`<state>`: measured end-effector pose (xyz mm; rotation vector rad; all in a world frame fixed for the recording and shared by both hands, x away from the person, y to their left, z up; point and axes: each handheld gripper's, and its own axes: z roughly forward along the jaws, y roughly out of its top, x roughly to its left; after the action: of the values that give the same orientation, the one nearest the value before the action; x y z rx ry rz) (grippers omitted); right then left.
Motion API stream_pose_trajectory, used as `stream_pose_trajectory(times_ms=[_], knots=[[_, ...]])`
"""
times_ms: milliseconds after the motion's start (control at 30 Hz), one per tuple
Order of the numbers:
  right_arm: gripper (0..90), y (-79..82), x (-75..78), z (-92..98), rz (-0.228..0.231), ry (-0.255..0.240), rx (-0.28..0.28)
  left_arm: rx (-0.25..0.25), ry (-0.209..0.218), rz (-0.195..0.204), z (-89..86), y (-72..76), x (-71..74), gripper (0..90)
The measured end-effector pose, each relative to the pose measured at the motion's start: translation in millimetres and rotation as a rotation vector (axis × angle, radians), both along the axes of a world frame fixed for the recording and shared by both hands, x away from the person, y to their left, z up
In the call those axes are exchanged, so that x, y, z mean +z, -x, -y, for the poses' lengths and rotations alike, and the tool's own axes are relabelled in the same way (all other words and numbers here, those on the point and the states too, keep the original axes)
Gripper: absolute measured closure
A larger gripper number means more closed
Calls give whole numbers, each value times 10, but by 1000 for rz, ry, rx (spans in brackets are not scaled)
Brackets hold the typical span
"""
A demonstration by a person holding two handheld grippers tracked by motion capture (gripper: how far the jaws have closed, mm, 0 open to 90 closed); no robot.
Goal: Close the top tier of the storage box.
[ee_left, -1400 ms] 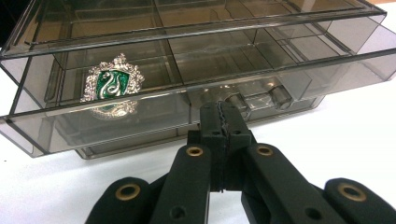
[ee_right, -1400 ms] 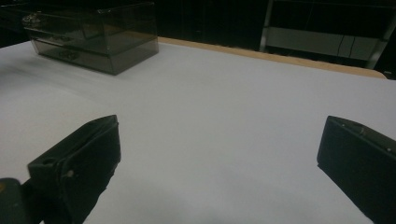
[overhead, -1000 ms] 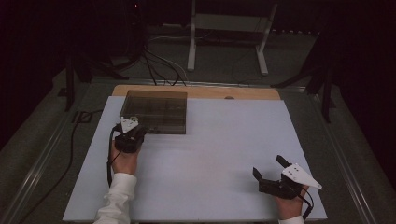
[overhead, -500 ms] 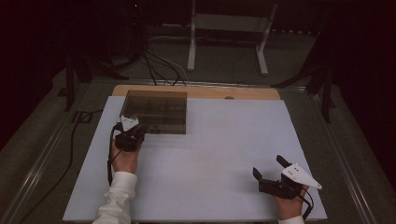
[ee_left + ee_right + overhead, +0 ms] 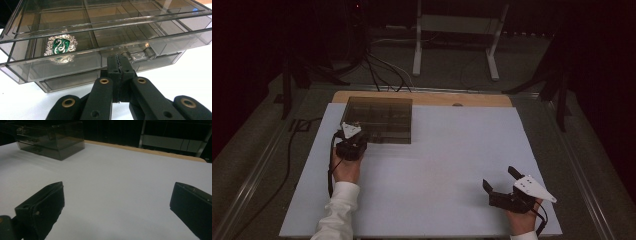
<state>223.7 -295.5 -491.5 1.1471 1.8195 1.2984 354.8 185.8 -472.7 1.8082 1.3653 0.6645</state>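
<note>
**Left gripper closed at the front of the smoky drawer box**

The smoked transparent drawer box (image 5: 381, 119) stands at the far left part of the white table sheet (image 5: 447, 165), its back edge close to the wooden strip (image 5: 482, 99) that runs along the far side of the sheet. Every place below is given from this box.

The left gripper (image 5: 353, 141) sits just in front of the box's near left corner, tips pointing at the front face. In the left gripper view its jaws are pressed together, tips right at the lower drawer's front, beside a small clear knob (image 5: 149, 52); whether they pinch a handle there or only touch the drawer front cannot be told. A green and silver crest with a snake (image 5: 60, 46) lies inside the upper drawer, left of the tips and higher up. Compartment dividers show through the clear top.

The right gripper (image 5: 504, 181) rests well away from the box, near the sheet's front right corner. Its jaws stand wide apart with bare sheet between them, and the box appears far off at the upper left of the right gripper view (image 5: 51, 138).
</note>
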Motion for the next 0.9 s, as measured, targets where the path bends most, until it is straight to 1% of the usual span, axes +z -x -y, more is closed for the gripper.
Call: stream_pose_trajectory(times_ms=[900], knots=[[0,-6,-4,-8,-1,2,5,9,-8,-5,12,-89,0,900]])
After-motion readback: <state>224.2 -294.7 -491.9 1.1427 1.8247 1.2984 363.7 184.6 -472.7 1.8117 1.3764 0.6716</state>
